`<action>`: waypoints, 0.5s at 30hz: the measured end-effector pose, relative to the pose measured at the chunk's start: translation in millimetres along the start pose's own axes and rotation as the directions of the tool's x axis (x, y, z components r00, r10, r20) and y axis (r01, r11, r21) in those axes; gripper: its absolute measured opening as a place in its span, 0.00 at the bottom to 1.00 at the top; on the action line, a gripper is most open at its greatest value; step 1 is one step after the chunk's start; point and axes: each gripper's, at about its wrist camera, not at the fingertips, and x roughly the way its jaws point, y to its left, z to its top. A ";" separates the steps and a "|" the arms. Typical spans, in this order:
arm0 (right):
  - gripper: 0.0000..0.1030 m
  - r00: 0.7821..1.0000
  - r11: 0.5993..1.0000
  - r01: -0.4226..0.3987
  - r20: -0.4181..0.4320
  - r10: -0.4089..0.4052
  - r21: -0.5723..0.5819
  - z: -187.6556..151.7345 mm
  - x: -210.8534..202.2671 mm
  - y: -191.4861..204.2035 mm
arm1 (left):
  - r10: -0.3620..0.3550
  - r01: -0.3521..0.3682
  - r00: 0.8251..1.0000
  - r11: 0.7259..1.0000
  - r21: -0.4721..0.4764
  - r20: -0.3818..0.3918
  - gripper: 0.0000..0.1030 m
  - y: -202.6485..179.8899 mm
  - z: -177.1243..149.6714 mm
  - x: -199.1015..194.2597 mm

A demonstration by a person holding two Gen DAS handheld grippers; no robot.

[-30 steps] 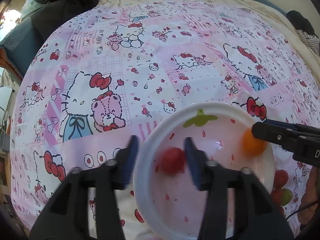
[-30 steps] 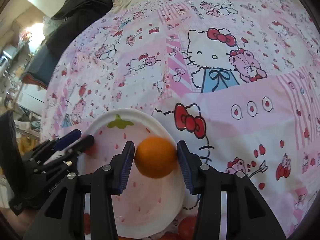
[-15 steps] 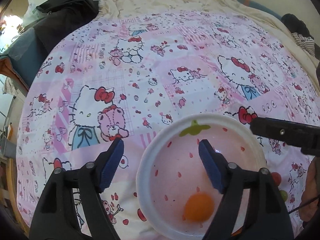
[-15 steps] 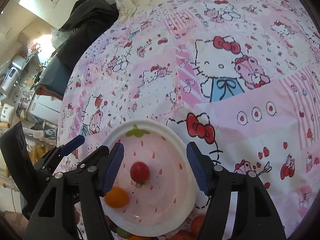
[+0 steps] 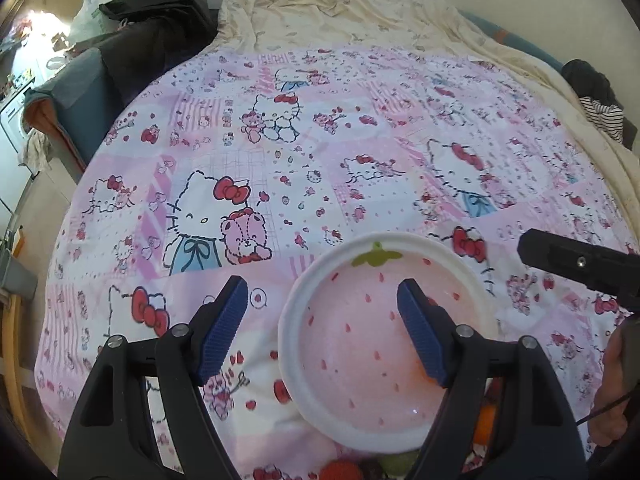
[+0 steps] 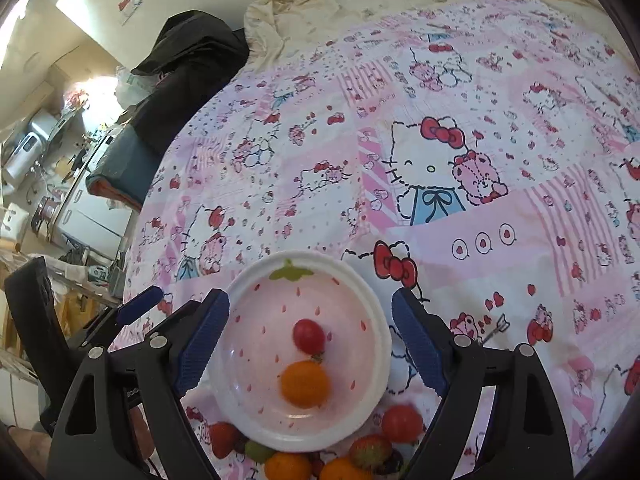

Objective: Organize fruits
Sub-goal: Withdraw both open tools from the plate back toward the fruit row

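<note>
- Both fruits have left my grippers since a second ago: then the red tomato sat between my left pads and the orange fruit between my right pads; now both lie loose in the plate [image 6: 240,300].
- My right gripper [image 6: 310,344] is empty, its jaws opening as I look. They straddle the plate, with nothing pressing on either pad.
- My left gripper [image 5: 322,330] stands wide apart and empty too. One finger hangs over the bedsheet [image 5: 280,152] to the left of the plate [image 5: 296,300], the other over the plate's inside.
- Red tomato [image 6: 309,335]: in the plate between my right fingers, just ahead of the orange fruit [image 6: 305,384]. The two look to be touching or nearly so; I cannot tell which.
- From the left view only a blurred orange patch shows beside my right-hand pad; the tomato I cannot make out there.
- Both views take in more bed than a second ago, so I judge both grippers have lifted clear of the drop.
- Meaning for the task: two pieces are placed and that step looks done.
- More fruit waits on the sheet just behind the plate, under my right gripper: a red one [image 6: 402,423], a strawberry-like one [image 6: 370,451], a green one [image 6: 258,450] and orange ones at the frame's edge.
- Next, I judge, comes reaching back for those.
</note>
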 end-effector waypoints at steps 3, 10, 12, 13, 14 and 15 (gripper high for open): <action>0.84 1.000 1.000 0.000 0.017 0.000 -0.025 -4.6 -12.1 8.9 | -0.008 0.008 1.000 1.000 -0.001 0.026 0.72 -1.9 -2.6 -16.2; 0.84 0.999 0.996 0.005 0.054 0.000 -0.084 -20.7 -41.0 24.7 | -0.004 0.004 0.997 1.000 0.008 0.077 0.72 6.0 -9.0 -49.3; 0.84 0.997 0.996 0.025 0.075 -0.019 -0.086 -27.1 -50.2 24.7 | 0.000 0.002 0.996 1.000 -0.026 0.090 0.72 12.9 -11.0 -59.2; 0.84 0.996 0.996 0.036 0.084 -0.029 -0.084 -30.7 -54.9 24.7 | -0.006 0.009 0.996 0.999 -0.044 0.089 0.72 16.5 -12.3 -63.6; 0.84 0.996 0.996 0.039 0.089 -0.032 -0.081 -32.9 -57.9 24.8 | -0.019 0.023 0.996 0.998 -0.052 0.086 0.72 18.6 -13.3 -67.3; 0.84 0.995 0.996 0.041 0.094 -0.034 -0.076 -34.7 -60.7 24.9 | -0.023 0.027 0.996 0.998 -0.053 0.086 0.72 19.3 -14.7 -71.0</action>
